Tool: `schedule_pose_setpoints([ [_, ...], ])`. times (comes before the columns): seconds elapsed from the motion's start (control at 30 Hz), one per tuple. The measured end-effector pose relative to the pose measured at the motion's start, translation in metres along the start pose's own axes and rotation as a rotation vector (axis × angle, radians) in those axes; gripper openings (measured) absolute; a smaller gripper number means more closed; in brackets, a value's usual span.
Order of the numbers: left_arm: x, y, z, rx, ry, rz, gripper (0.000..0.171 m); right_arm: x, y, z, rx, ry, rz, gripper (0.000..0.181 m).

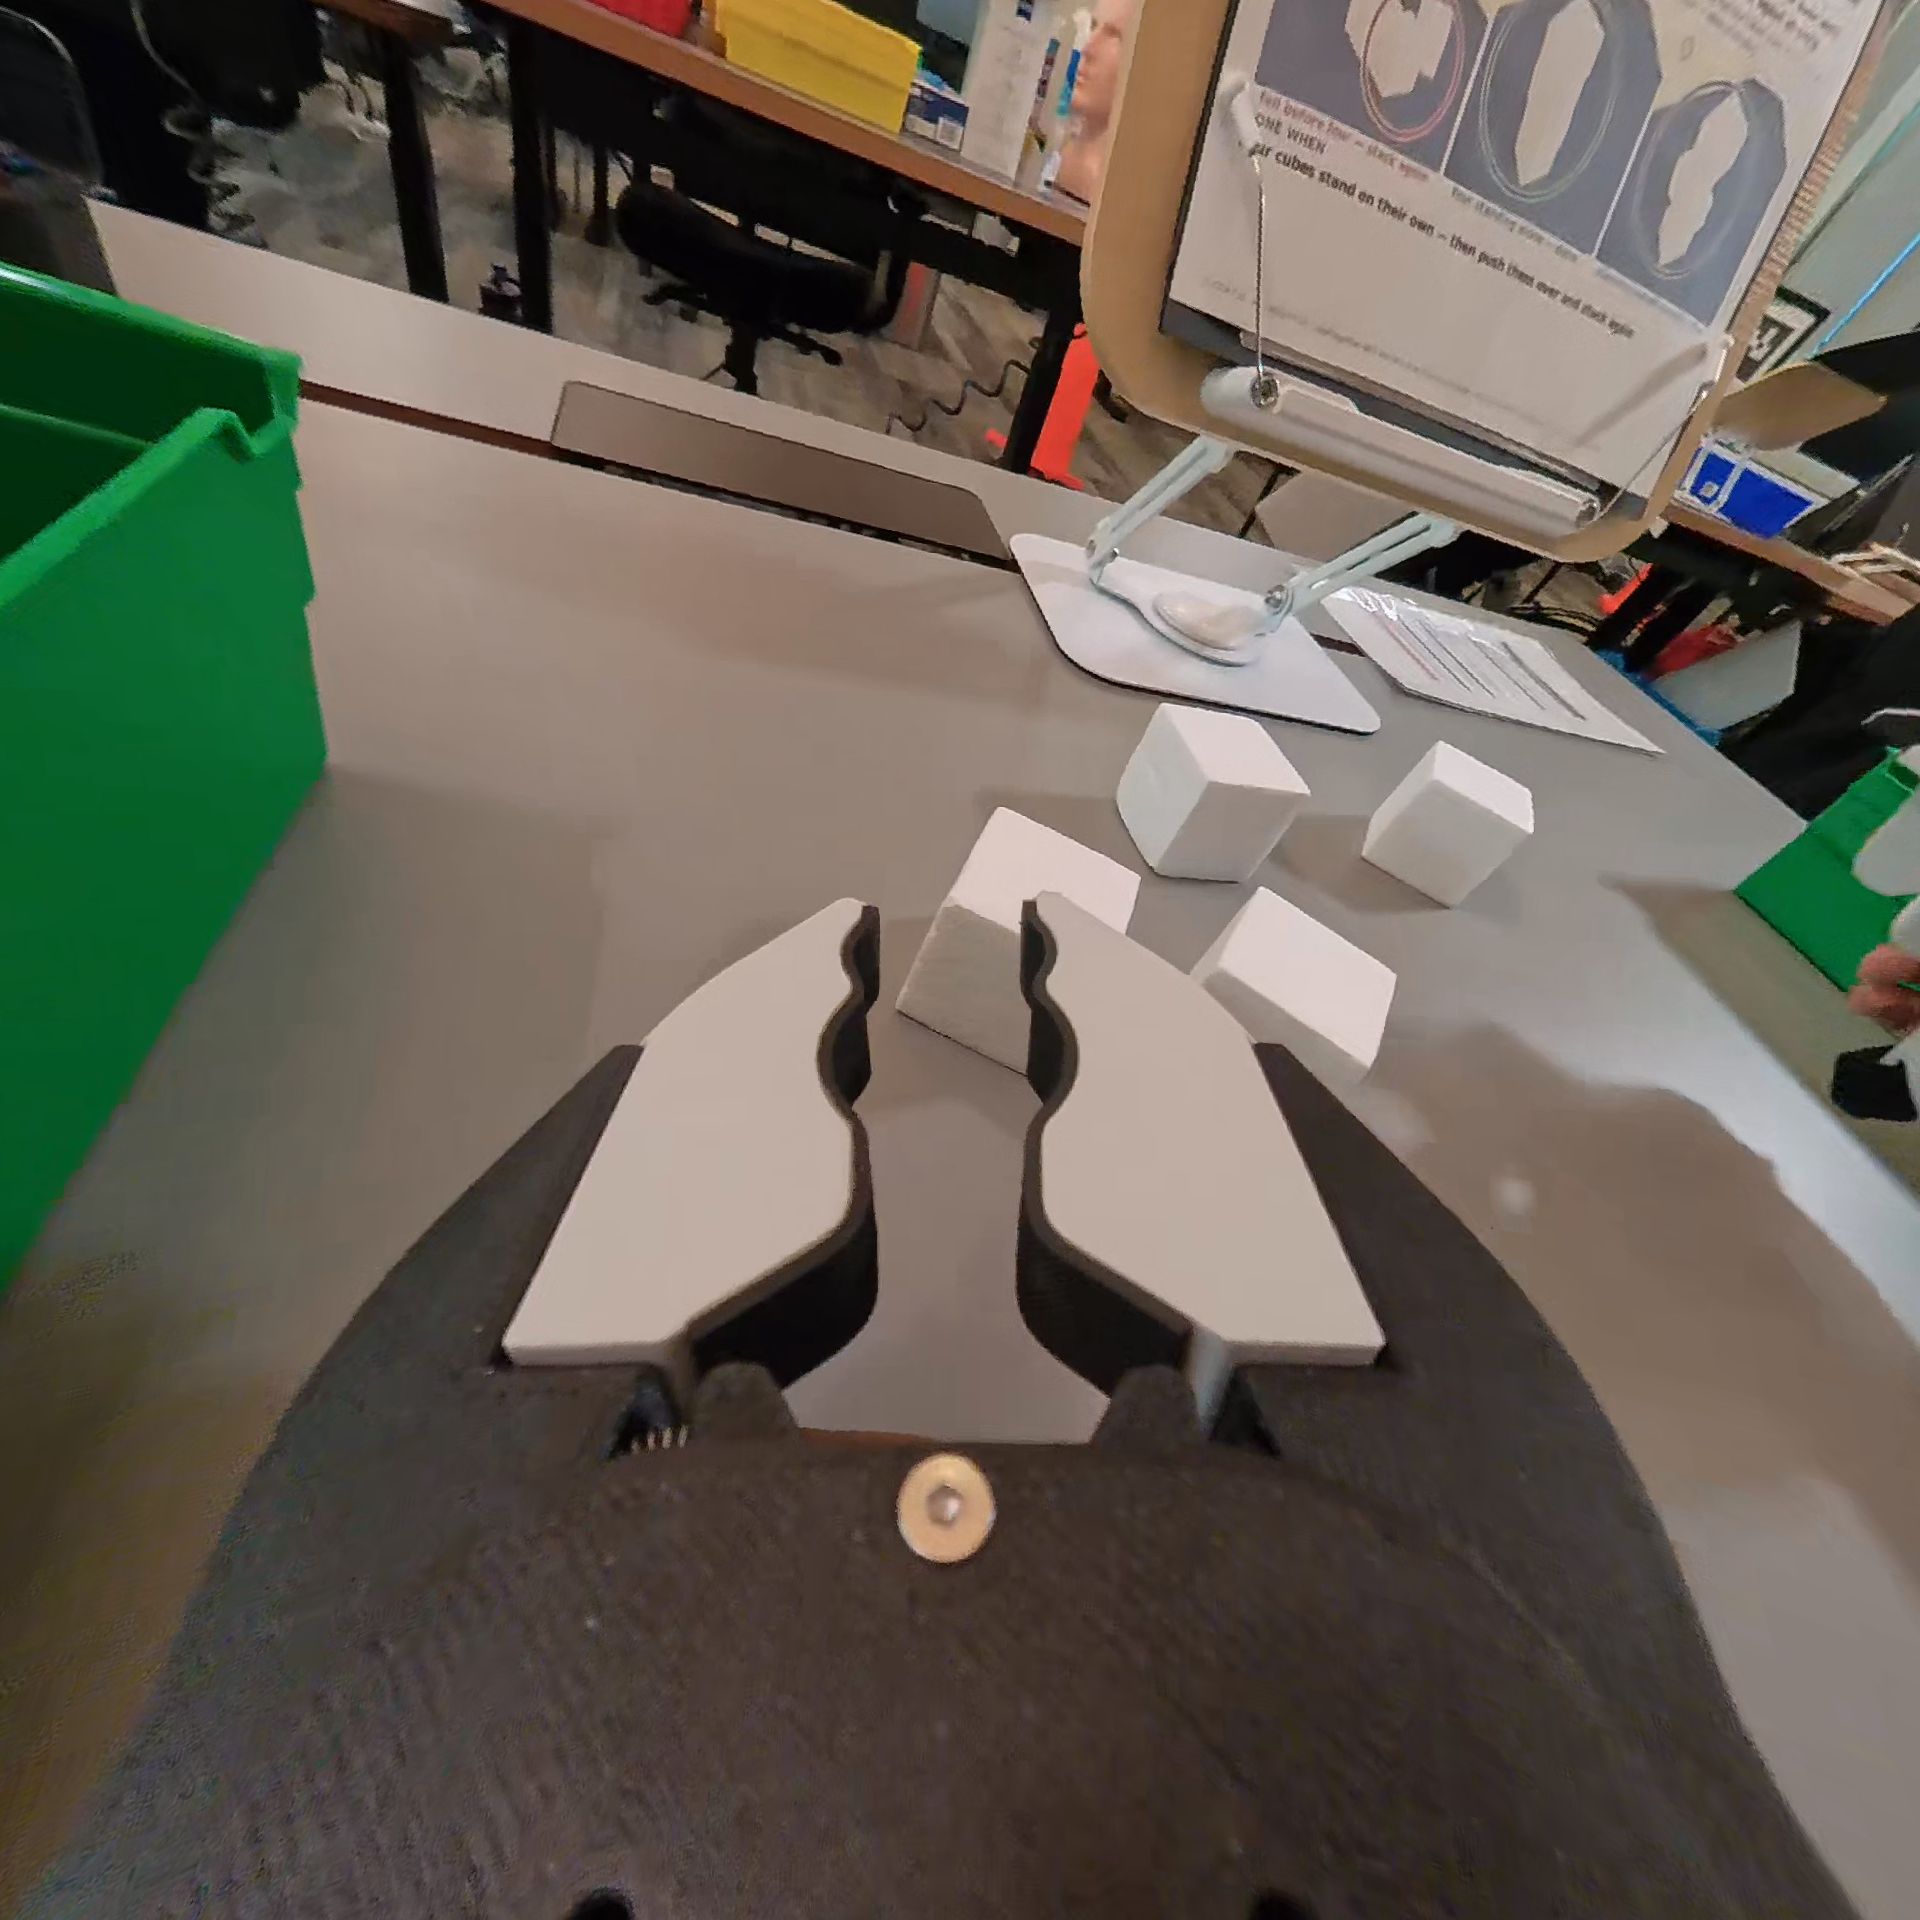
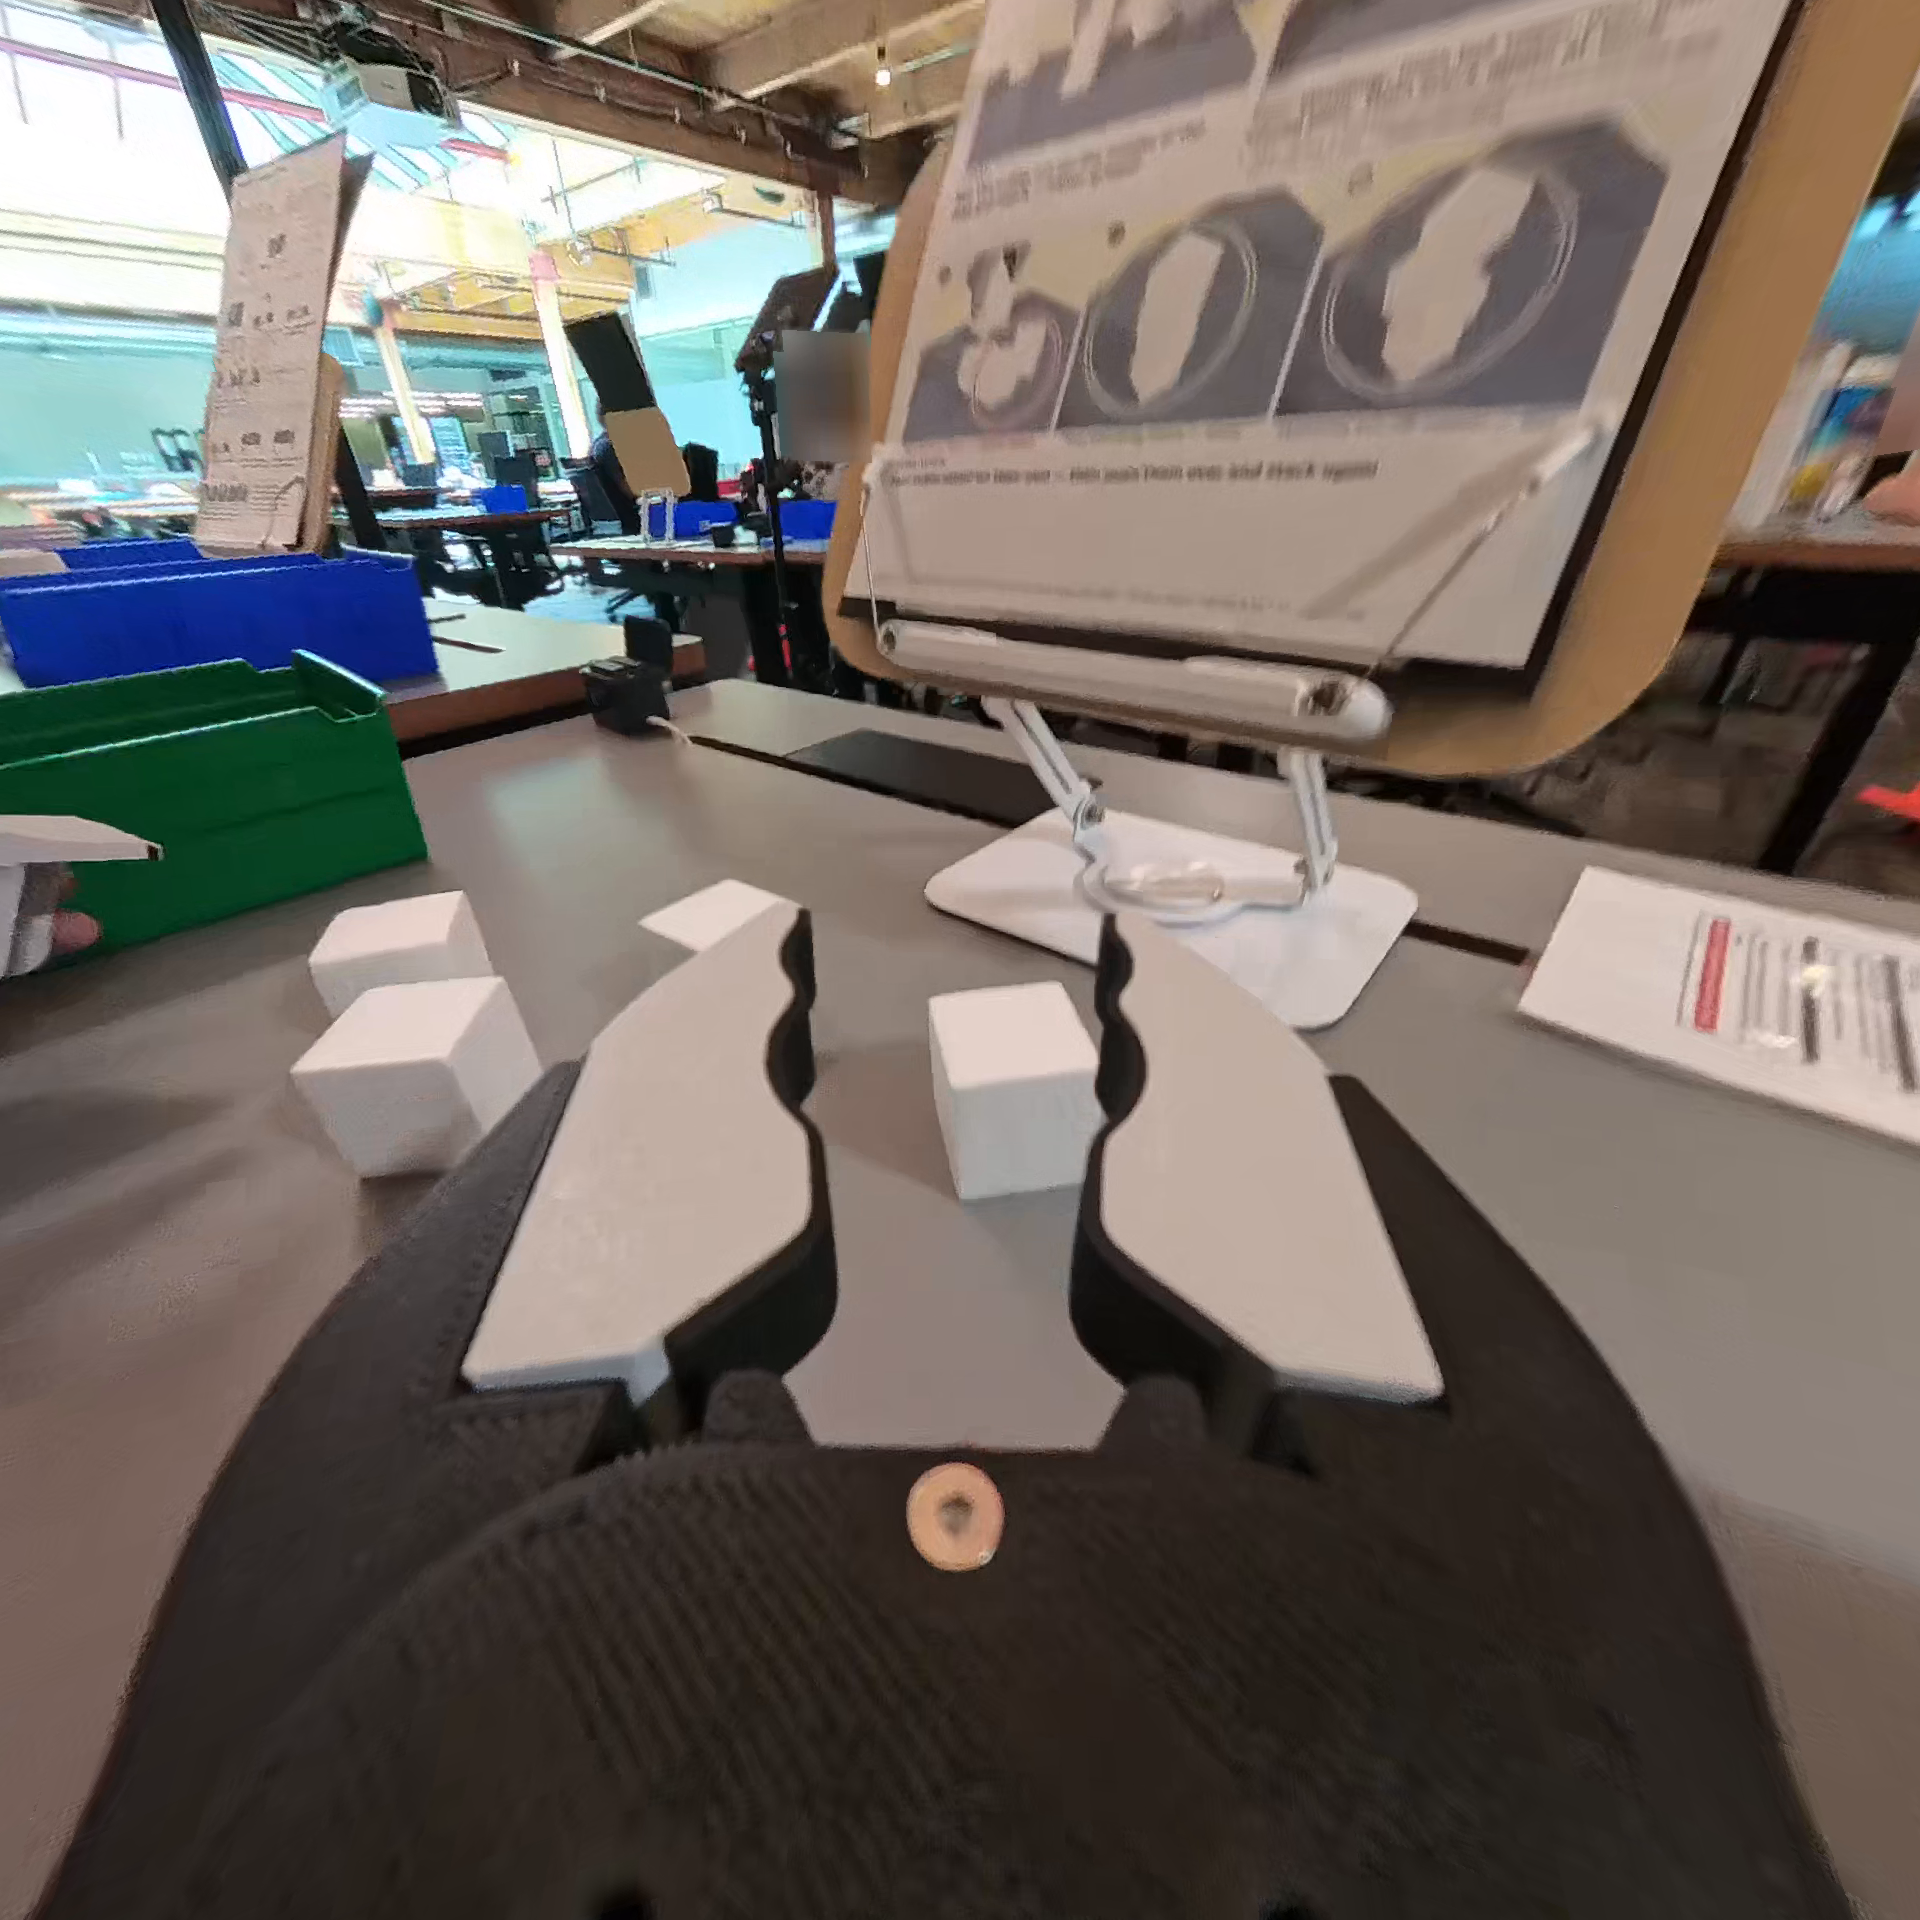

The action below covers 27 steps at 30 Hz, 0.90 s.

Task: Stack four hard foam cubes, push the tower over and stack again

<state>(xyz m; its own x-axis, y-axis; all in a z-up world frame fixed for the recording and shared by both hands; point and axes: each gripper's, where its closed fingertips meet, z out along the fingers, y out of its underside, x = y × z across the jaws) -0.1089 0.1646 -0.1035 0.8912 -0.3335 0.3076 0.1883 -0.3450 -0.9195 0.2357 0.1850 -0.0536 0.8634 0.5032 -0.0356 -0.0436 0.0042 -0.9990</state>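
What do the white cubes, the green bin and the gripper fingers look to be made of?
White cubes: matte, faintly grained faces, perhaps painted wood or foam; unclear. Green bin: smooth moulded plastic, with a slight sheen. Left gripper fingers: matte grey top over ridged black, probably printed plastic.

Four white cubes [image 1: 1210,805] lie loosely scattered, apart, on the grey table [image 1: 623,727].

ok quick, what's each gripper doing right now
left gripper: open, empty, a white cube ahead between its fingers.
right gripper: open, empty, around another cube.
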Motion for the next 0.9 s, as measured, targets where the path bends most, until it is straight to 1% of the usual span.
schedule_pose_setpoints([
  [0.1, 0.004, 0.005, -0.001, -0.009, 0.018, -0.007, 0.027, -0.003, 0.019, -0.002, -0.063, -0.068, 0.078, 0.050],
  [0.23, 0.013, 0.016, -0.010, -0.036, 0.056, -0.061, 0.026, -0.016, 0.049, -0.009, -0.202, -0.097, 0.031, 0.047],
  [0.3, 0.020, 0.019, -0.016, -0.040, 0.078, -0.078, 0.026, -0.024, 0.050, -0.014, -0.215, -0.095, 0.003, 0.046],
  [0.4, 0.022, 0.021, -0.023, -0.036, 0.063, -0.036, 0.025, -0.033, 0.048, -0.020, -0.228, -0.073, -0.033, 0.051],
  [0.53, 0.023, 0.028, -0.022, -0.058, 0.047, 0.010, 0.025, -0.045, 0.053, -0.028, -0.239, -0.079, -0.064, 0.052],
  [0.6, 0.022, 0.033, -0.022, -0.079, 0.021, 0.070, 0.025, -0.051, 0.055, -0.029, -0.239, -0.095, -0.044, 0.058],
  [0.67, 0.024, 0.031, -0.023, -0.071, 0.016, 0.141, 0.025, -0.058, 0.050, -0.024, -0.208, -0.129, -0.010, 0.061],
  [0.73, 0.025, 0.032, -0.021, -0.075, 0.000, 0.198, 0.025, -0.063, 0.053, -0.018, -0.224, -0.160, 0.032, 0.073],
  [0.83, 0.029, 0.038, -0.018, -0.105, -0.001, 0.223, 0.024, -0.067, 0.059, -0.016, -0.265, -0.156, 0.005, 0.086],
  [0.9, 0.029, 0.036, -0.018, -0.095, -0.017, 0.244, 0.023, -0.067, 0.057, -0.018, -0.248, -0.136, -0.026, 0.086],
])
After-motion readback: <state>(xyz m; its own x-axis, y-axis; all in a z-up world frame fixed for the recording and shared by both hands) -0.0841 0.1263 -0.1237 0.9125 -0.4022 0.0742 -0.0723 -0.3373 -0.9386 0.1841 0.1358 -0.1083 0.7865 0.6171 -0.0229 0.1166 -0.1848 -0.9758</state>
